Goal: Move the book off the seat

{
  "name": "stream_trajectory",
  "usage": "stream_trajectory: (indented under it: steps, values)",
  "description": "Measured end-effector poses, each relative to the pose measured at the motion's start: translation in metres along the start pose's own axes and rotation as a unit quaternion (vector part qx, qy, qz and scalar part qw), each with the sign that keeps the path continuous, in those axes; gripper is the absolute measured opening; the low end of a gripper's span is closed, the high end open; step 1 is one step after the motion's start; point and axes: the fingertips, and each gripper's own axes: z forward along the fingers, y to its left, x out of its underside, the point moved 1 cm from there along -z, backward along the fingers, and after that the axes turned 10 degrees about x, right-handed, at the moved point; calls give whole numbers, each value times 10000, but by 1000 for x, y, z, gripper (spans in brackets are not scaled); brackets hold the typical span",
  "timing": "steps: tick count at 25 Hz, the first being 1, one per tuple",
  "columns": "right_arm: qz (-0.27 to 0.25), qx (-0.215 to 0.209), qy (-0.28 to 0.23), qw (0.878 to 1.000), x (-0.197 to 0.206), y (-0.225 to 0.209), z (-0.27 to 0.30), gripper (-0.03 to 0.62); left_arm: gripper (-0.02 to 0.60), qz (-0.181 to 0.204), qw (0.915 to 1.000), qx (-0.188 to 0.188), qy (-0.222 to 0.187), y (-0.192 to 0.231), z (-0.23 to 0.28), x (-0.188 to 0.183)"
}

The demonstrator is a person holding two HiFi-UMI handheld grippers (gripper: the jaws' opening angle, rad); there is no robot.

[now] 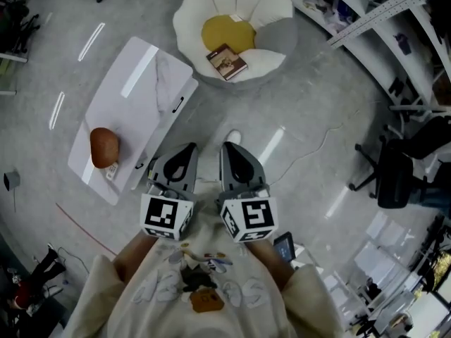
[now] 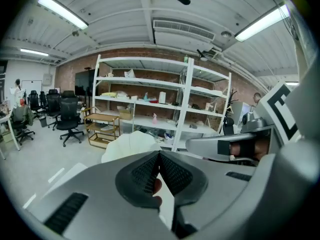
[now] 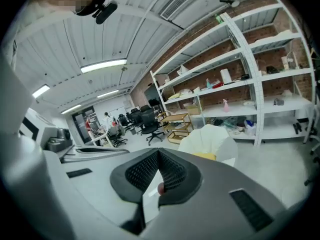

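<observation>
— Where does the book point(image 1: 227, 62) lie from you?

— Straight ahead and well apart, across bare floor. It lies flat on the flower-shaped seat point(image 1: 204, 5), at the near edge of the yellow centre cushion point(image 1: 227, 28). Its long axis slants from far-left to near-right.

— Which gripper is nearer?

— My right gripper point(image 1: 229, 146), I judge, since it lines up with the book. The left gripper point(image 1: 189, 148) sits just beside it. Both have their jaws pressed together on nothing.

— And the surfaces?

— A thin, stiff brown cover on soft, padded white petals that will likely give.
</observation>
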Motion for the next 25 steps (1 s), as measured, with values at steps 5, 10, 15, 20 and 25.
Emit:
stream_trajectory:
  steps: [5, 10, 15, 20, 25]
  values:
    - [22, -281, -24, 9996, -39, -40, 44, 8, 0, -171, 9993, -276, 160, 22, 64, -23]
    - [310, -666, 368, 9966, -47, -59, 87, 8, 0, -425, 9975, -544, 171, 44, 95, -39]
    - [468, -576, 548, 9957, -58, -66, 124, 8, 0, -620, 9960, -625, 176, 79, 111, -55]
    - [478, -697, 682, 9941, -64, -55, 155, 9, 0, -743, 9961, -341, 318, 103, 127, -60]
    - [366, -680, 893, 9930, -70, -51, 192, 11, 0, -1047, 9938, 129, 342, 133, 139, -70]
